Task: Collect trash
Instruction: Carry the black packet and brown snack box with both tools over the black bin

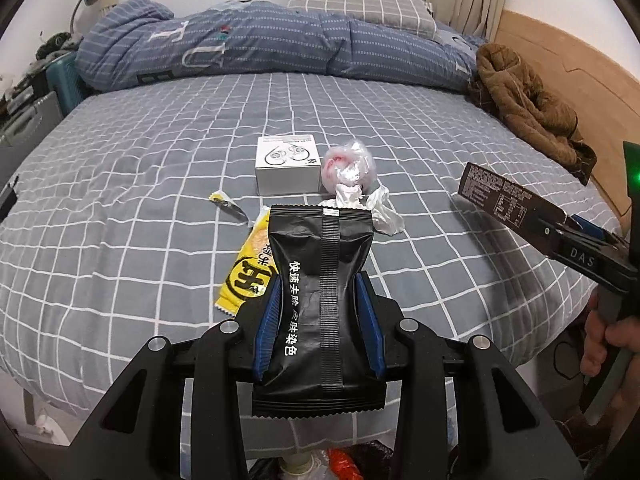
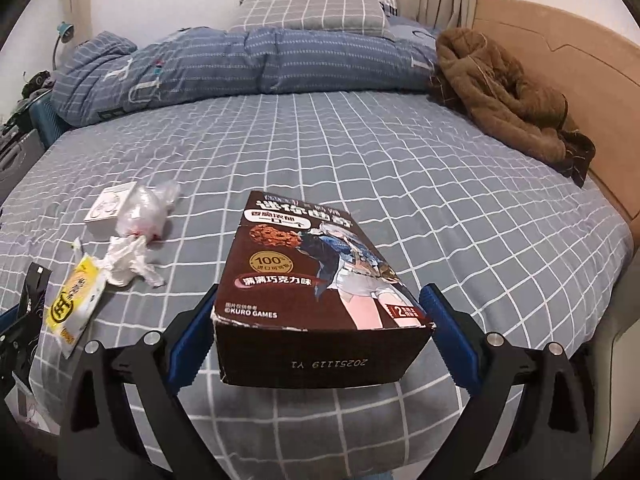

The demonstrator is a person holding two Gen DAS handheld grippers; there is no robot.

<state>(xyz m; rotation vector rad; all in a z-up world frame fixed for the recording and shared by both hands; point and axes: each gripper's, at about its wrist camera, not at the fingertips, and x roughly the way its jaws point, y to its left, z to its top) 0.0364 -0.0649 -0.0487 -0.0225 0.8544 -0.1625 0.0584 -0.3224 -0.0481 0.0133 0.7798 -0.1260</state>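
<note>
My left gripper [image 1: 320, 284] is shut on a black foil packet [image 1: 320, 248] with white print, held above the bed's near edge. My right gripper [image 2: 320, 296] is shut on a brown cookie box [image 2: 316, 272], lifted off the sheet; the same box [image 1: 500, 196] shows at the right of the left wrist view. On the bed lie a yellow wrapper [image 1: 248, 268] [image 2: 72, 300], crumpled white tissue [image 1: 380, 208] [image 2: 128, 264], a clear plastic bag with pink inside [image 1: 350, 168] [image 2: 144, 212], a white earphone box [image 1: 288, 164] [image 2: 106, 204] and a small yellow scrap [image 1: 224, 200].
The bed has a grey checked sheet [image 2: 360, 160], with a rolled blue duvet [image 1: 240, 48] and a pillow [image 1: 360, 0] at the far side. A brown jacket [image 2: 500, 96] lies by the wooden headboard [image 2: 580, 60]. A person's hand [image 1: 612, 336] grips the right tool. Orange and black rubbish [image 1: 340, 464] shows below.
</note>
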